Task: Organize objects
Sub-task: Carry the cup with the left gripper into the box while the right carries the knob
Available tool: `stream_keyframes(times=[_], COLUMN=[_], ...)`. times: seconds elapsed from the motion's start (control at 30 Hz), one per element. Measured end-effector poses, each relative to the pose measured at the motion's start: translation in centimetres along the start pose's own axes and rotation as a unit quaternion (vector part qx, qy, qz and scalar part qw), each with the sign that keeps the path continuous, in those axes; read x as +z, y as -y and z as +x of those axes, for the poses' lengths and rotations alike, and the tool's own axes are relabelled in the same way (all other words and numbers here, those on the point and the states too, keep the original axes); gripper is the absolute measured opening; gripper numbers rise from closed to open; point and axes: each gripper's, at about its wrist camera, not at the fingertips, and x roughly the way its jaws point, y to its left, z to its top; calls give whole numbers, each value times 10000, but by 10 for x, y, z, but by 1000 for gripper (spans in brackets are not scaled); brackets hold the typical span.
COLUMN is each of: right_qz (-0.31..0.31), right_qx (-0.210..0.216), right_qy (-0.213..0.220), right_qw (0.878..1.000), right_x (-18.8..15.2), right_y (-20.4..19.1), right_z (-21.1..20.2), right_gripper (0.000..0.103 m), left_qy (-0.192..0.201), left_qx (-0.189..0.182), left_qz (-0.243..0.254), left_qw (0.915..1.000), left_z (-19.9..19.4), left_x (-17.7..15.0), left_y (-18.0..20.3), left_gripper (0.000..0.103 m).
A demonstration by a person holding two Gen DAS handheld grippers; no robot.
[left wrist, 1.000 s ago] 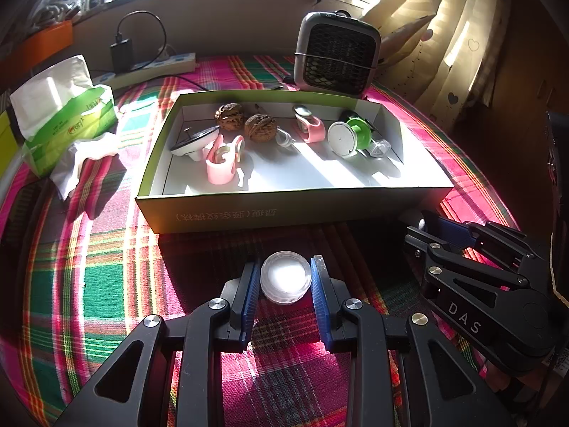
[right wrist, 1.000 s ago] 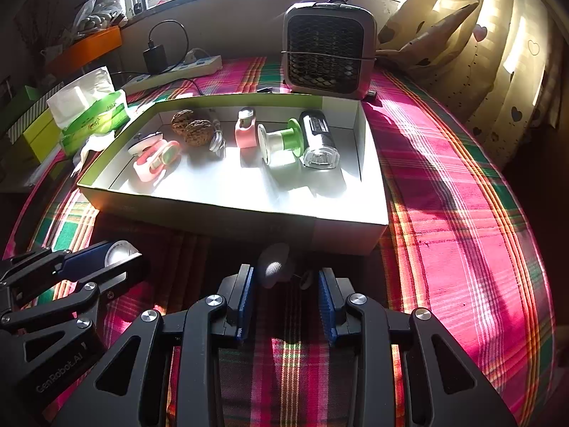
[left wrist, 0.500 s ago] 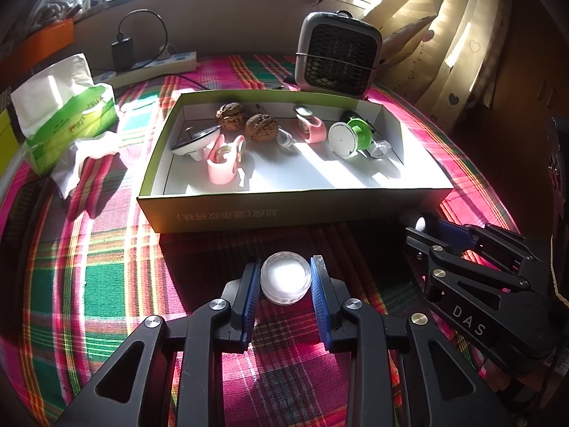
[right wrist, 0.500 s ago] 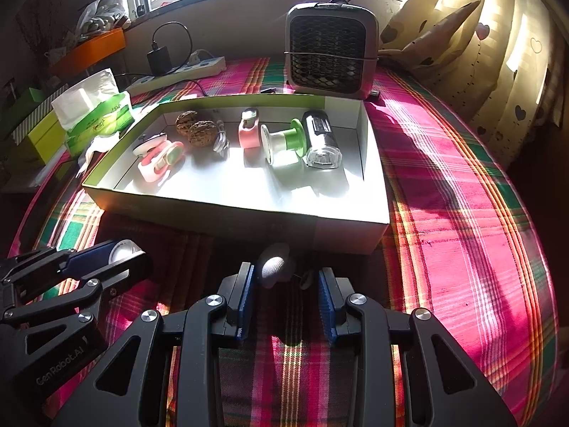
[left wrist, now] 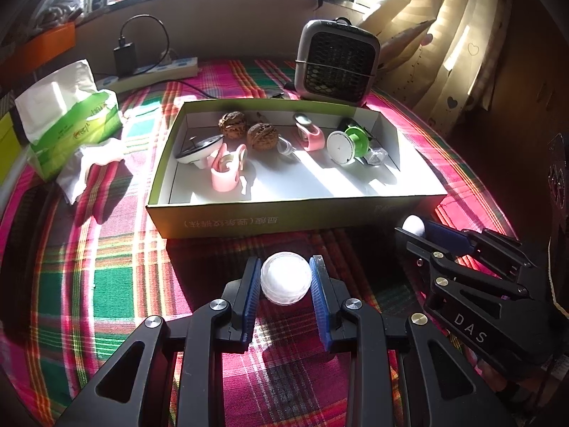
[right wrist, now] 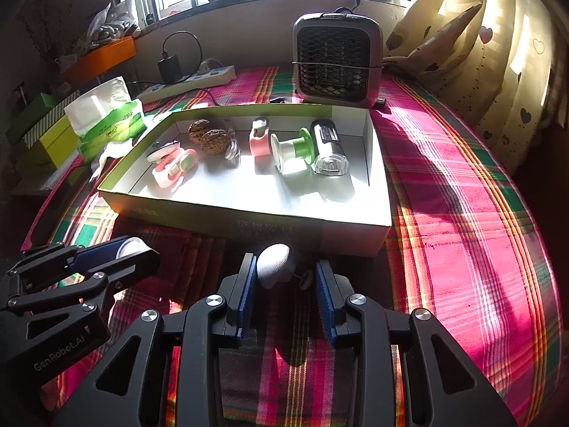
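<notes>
- White faceted ball (left wrist: 285, 283): sits between the blue pads of the left gripper (left wrist: 285, 286), at 6 o'clock in the left wrist view, in front of the box's near wall. Both pads press its sides; the fingers (left wrist: 249, 295) stand narrowly apart, closed on it.
- Small white object (right wrist: 273, 265): lies at the tips of the right gripper (right wrist: 285, 284), touching or nearly touching the left pad. The right pad stands clear of it, and a small round metal part shows beside that pad. These fingers (right wrist: 325, 302) are partly open; a grip cannot be confirmed.
- Right gripper also shows at 4 o'clock in the left wrist view, the white object at its tip.
- Box (left wrist: 284, 219): shallow, green-edged, white inside, at centre on the plaid cloth (left wrist: 117, 267) of the worktop.
- Box contents, along its far side: two walnuts (left wrist: 261, 136) touching; a pink clip (left wrist: 225, 174) at 10 o'clock beside a white-and-dark dish-like item (left wrist: 199, 147); a second pink item (left wrist: 311, 135); a green and white spool (left wrist: 346, 144); a clear-ended cylinder (right wrist: 329, 151) at the right end.
- Surroundings: a small grey heater (left wrist: 336, 66) at 12 o'clock behind the box; a green tissue pack (left wrist: 71, 121) at 9 o'clock; a power strip (left wrist: 156, 73) with a black adapter at 11 o'clock; curtains (left wrist: 458, 46) at 2 o'clock.
</notes>
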Motion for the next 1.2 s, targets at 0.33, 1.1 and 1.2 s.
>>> stream_keyframes(times=[0.33,1.1,1.2], right_qz=[-26,-139,-152], right_qx=[81,40,19], right_qy=[152,391,319], right_qw=[9998,9991,9994], right_x=[4,44,48], right_y=[0,7,9], right_z=[-12,-15,-8], right_gripper=[33,33,33], left_qy=[107,226,215], left_qx=[-79,-176,-184], left_qz=[2,31,32], left_qw=[9999,9996,9996], left_z=[-13,-7,-1], left_x=[8,54,61], left_y=[2,-3,-5], left_gripper=[25,25,25])
